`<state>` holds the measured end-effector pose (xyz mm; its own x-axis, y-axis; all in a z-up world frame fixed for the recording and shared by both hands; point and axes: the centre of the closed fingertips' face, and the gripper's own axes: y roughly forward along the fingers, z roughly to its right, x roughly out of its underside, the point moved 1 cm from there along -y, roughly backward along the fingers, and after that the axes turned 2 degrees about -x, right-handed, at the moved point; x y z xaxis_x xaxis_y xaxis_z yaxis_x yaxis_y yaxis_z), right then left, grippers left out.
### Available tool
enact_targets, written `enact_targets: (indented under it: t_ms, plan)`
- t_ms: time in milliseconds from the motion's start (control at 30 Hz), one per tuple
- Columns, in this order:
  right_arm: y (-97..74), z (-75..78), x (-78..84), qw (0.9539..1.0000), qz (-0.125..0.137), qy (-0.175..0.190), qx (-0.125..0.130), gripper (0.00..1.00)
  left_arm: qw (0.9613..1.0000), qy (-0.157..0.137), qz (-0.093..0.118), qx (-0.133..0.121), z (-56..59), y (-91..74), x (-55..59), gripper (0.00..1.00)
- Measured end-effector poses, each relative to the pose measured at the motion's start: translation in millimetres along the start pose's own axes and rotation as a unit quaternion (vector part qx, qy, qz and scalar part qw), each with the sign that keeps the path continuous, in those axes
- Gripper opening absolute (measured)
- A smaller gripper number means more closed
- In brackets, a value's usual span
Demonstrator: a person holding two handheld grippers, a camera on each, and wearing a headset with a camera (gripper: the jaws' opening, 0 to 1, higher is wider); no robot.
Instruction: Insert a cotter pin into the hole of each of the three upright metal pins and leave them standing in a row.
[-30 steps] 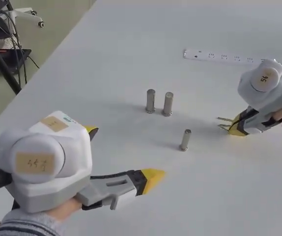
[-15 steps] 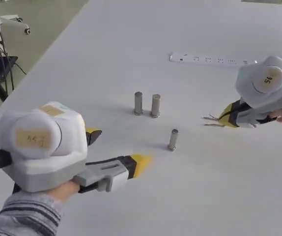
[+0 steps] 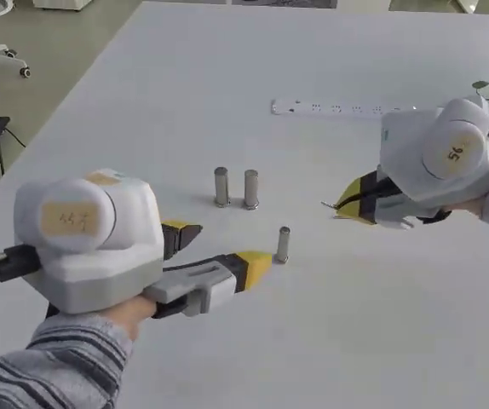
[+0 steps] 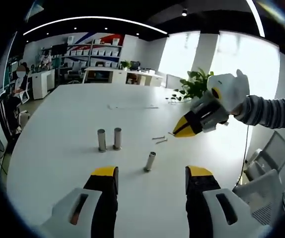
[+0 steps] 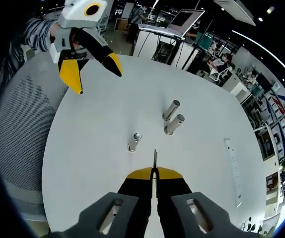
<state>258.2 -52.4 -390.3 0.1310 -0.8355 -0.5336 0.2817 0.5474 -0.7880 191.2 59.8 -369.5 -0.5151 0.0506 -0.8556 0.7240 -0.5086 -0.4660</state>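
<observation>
My right tongs point(image 5: 154, 174) are clamped tight on a single cotter pin point(image 5: 154, 159), which sticks straight out past the yellow tips towards the work. My left tongs point(image 4: 151, 173) are spread wide with nothing between them. They hang low over the table point(image 3: 185, 102) and point at the lone metal pin point(image 4: 149, 161), which stands upright just ahead of the gap. The other two metal pins point(image 3: 250, 188) stand side by side, almost touching. In the head view they are a little beyond the lone one and to its left, so the three make no row as they stand. In the left gripper view two thin bits point(image 4: 158, 138) lie on the table near the right tongs. I take them for the spare cotter pins, though they are too small to be sure. A white power strip point(image 3: 338, 108) lies well beyond. I cannot make out a cross hole in any metal pin, nor a cotter pin seated in one, so I judge the first insertion is the step in hand, with the pin on its way over. Next, I reckon, the left tongs should close low on the lone pin's body to steady it, hole facing the right tongs. The cotter pin then needs to come in level and square to the hole, since a skewed push would likely tip the pin over.
</observation>
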Motion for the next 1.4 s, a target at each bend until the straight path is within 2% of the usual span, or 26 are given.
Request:
enact_targets:
  t_ms: [133, 333, 433, 467, 633, 733, 967, 1100, 1200, 1400]
  plan:
    - [1.4, -2.8, -7.1, 0.9996, 0.011, -0.026, -0.003, 0.0, 1.0, 0.002, 0.002, 0.007, 6.4, 3.9, -2.7, 0.48]
    - [-1.0, -18.4, -24.3, 0.9975, 0.028, -0.063, -0.014, 0.0, 0.9996, -0.012, 0.01, 0.023, 13.9, 8.8, -7.1, 0.4]
    - [-1.2, -29.1, -34.4, 0.9936, 0.04, -0.102, -0.025, 0.0, 0.9984, -0.037, 0.008, 0.042, 19.9, 11.1, -8.0, 0.33]
    - [-1.3, -29.9, -35.6, 0.9934, 0.042, -0.104, -0.024, 0.0, 0.998, -0.043, 0.01, 0.046, 20.9, 11.6, -8.5, 0.31]
    - [-2.7, -43.2, -48.8, 0.9884, 0.059, -0.135, -0.035, 0.0, 0.9968, -0.054, 0.019, 0.055, 25.2, 12.6, -10.6, 0.24]
    - [-3.7, -48.8, -55.2, 0.9854, 0.065, -0.153, -0.037, 0.0, 0.9963, -0.06, 0.015, 0.059, 27.6, 13.4, -8.7, 0.2]
    - [-6.4, -57.1, -65.0, 0.98, 0.077, -0.179, -0.038, 0.0, 0.9924, -0.097, 0.023, 0.072, 30.5, 13.4, -8.7, 0.13]
    - [-7.7, -57.7, -69.7, 0.9787, 0.087, -0.183, -0.033, 0.0, 0.9893, -0.118, 0.031, 0.08, 31.5, 12.9, -9.9, 0.07]
    - [-7.9, -57.2, -71.2, 0.9794, 0.093, -0.177, -0.03, 0.0, 0.9871, -0.132, 0.038, 0.083, 30.8, 12.8, -10.6, 0.0]
    - [-8.0, -57.2, -72.5, 0.9804, 0.097, -0.169, -0.03, 0.0, 0.9857, -0.139, 0.042, 0.085, 30.8, 13.1, -11.0, 0.0]
